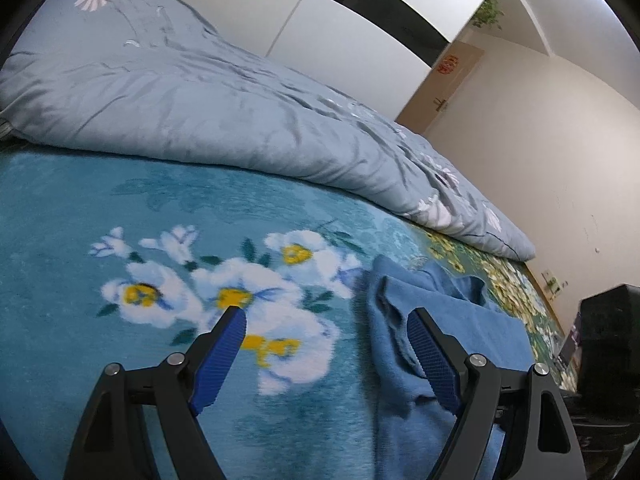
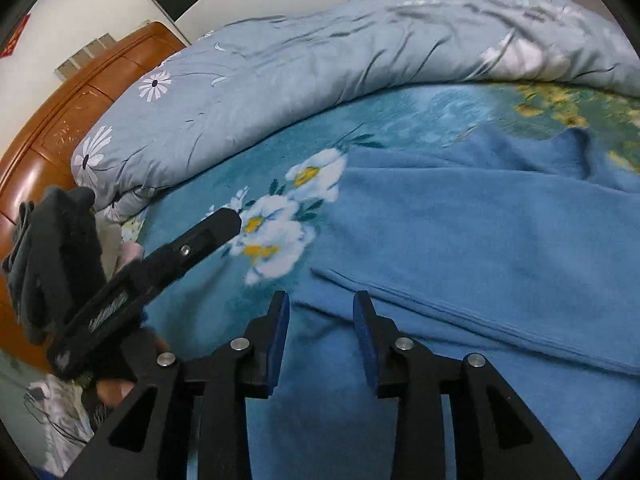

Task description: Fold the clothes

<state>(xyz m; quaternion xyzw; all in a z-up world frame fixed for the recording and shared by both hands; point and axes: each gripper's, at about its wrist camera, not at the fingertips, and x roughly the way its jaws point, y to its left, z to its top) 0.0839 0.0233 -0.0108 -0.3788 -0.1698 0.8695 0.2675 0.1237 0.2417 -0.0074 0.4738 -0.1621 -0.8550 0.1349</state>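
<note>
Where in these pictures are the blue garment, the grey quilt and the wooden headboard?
blue garment (image 2: 480, 240): right wrist view, on its flat middle.
grey quilt (image 1: 180, 100): left wrist view, on its rumpled top.
wooden headboard (image 2: 60, 128): right wrist view, on its carved panel.

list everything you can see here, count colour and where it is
blue garment: one, mid blue, spread on the bed blanket, partly folded over itself
bed blanket: one, teal with white and yellow flowers, covering the bed
quilt: one, grey-blue with white daisies, bunched along the far side of the bed
headboard: one, orange-brown wood, at the bed's end
door: one, light brown with a red decoration, far wall
plant: one, green, high near the door
left gripper: black with blue pads, open, above the garment's edge
right gripper: black with blue pads, open, over the garment
</note>
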